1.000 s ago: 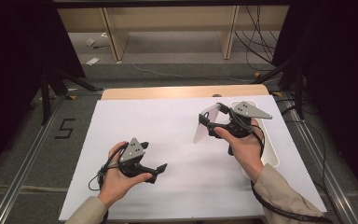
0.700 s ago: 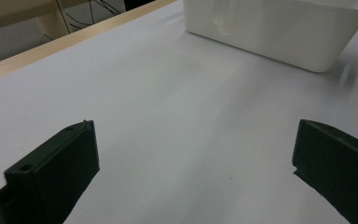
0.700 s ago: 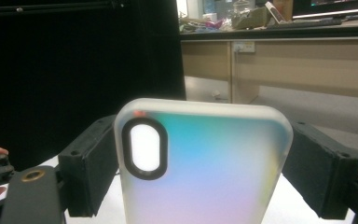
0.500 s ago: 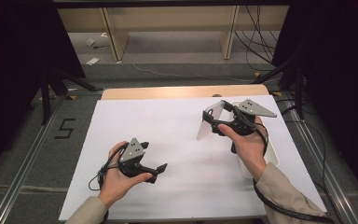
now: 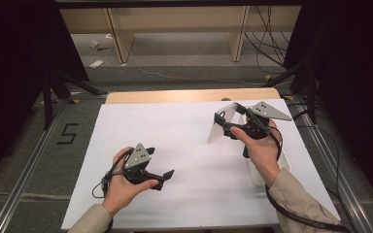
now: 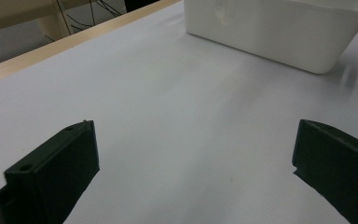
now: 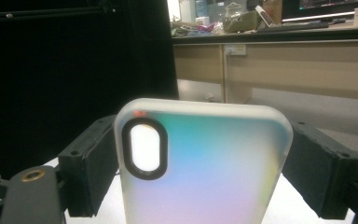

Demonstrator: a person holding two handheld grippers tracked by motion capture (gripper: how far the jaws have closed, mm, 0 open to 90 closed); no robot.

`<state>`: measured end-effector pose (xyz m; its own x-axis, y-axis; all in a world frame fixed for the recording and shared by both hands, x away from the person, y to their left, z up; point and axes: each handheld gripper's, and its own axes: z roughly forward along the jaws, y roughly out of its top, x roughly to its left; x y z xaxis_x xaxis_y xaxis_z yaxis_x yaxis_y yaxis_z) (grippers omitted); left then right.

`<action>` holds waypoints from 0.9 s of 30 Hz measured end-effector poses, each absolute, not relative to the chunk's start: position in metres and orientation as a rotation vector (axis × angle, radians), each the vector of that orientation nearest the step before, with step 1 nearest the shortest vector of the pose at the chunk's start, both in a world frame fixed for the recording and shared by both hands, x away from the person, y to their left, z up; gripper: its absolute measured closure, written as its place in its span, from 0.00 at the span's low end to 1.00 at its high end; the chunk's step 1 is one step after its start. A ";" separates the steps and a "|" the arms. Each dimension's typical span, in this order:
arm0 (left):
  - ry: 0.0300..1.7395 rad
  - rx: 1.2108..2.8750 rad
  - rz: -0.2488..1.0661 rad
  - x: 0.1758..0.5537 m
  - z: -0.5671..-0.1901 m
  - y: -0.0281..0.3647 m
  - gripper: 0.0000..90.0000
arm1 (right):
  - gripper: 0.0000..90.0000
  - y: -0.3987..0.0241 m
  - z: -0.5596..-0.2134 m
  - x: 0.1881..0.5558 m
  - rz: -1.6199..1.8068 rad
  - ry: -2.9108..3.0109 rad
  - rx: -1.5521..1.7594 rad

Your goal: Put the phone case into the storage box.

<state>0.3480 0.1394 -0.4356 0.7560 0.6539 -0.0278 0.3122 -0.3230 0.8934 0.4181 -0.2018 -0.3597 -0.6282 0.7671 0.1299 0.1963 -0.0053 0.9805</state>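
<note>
A: Right gripper (image 5: 225, 125) clamps the phone case (image 7: 205, 163) by its long edges, jaws set wide to span it, camera cut-out (image 7: 144, 148) uppermost. It hangs over the right half of the counter (image 5: 184, 131), beside the white bin (image 6: 279, 32).

B: Probably held upright so it can drop into the bin edgewise. Left gripper (image 5: 162, 177)?

A: Jaws wide, nothing between them, parked low at the near left. Bare counter ahead; far wooden edge (image 5: 175, 95) well apart.
</note>
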 end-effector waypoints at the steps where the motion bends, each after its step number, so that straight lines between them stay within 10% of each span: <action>1: 0.736 1.926 0.417 0.348 -0.436 0.139 0.00 | 0.20 -0.203 -0.359 0.418 1.672 1.824 0.997; 27: 0.739 1.924 0.415 0.349 -0.436 0.140 0.00 | 0.20 -0.218 -0.353 0.423 1.668 1.775 1.025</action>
<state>0.3485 0.1400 -0.4361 0.7552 0.6547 -0.0306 0.3141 -0.3206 0.8936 0.4230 -0.2179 -0.3535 -0.5955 0.7913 0.1388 0.1876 -0.0309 0.9817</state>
